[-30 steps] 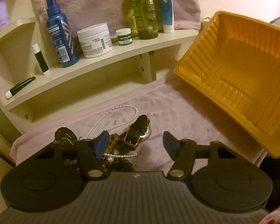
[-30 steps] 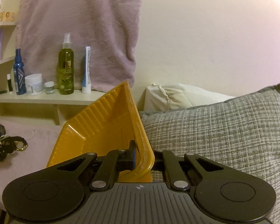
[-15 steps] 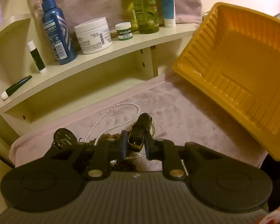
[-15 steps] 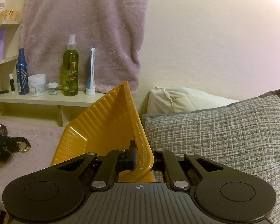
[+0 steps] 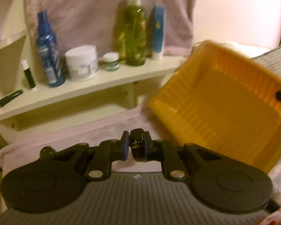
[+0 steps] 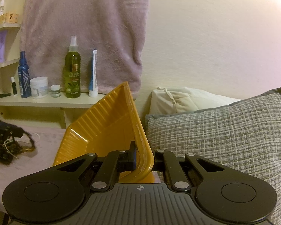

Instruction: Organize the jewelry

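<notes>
The left gripper [image 5: 136, 144] clamps a dark watch strap [image 5: 137, 143]. Only the right view shows the right gripper [image 6: 143, 154] pinching the orange tray [image 6: 106, 123] rim.

Orange ribbed tray [image 6: 106, 123] dead ahead, grey crosshatch pillow [image 6: 215, 135] right of it, mauve towel [image 6: 84, 28] above, blue bottle [image 5: 48, 52] and green bottle [image 5: 134, 37] beyond.

Home bedroom: pillows [image 6: 215, 131], toiletry shelf [image 6: 46, 101].
</notes>
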